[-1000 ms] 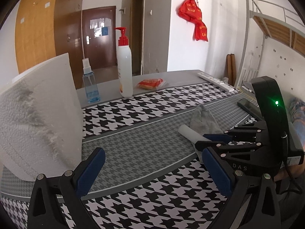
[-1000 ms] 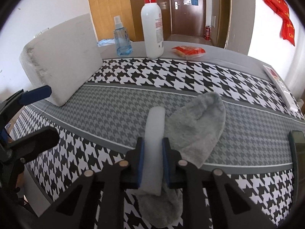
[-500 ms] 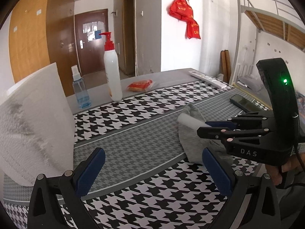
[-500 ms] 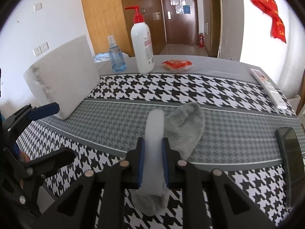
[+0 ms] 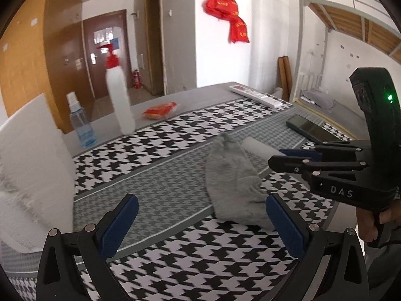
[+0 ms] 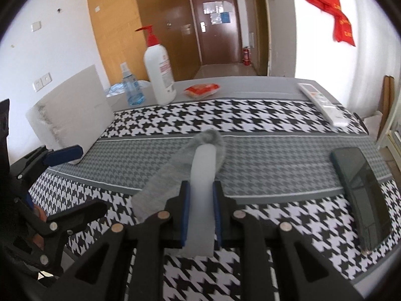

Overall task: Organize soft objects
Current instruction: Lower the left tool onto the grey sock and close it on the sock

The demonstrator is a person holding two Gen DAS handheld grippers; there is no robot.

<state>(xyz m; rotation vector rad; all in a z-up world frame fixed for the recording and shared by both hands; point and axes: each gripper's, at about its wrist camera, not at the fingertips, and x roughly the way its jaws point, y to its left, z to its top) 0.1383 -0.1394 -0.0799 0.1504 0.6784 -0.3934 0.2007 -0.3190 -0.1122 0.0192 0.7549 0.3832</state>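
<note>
The right hand-held gripper is clamped on a white foam strip pointing straight ahead. The grey sock lies on the bench beneath it, nearer the wide-open, empty left hand-held gripper.

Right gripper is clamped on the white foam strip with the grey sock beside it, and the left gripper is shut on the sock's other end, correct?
Not quite. The left gripper is open and holds nothing; the left wrist view shows its blue pads spread wide, short of the grey sock. The rest stands: the right gripper is clamped on the white foam strip.
</note>
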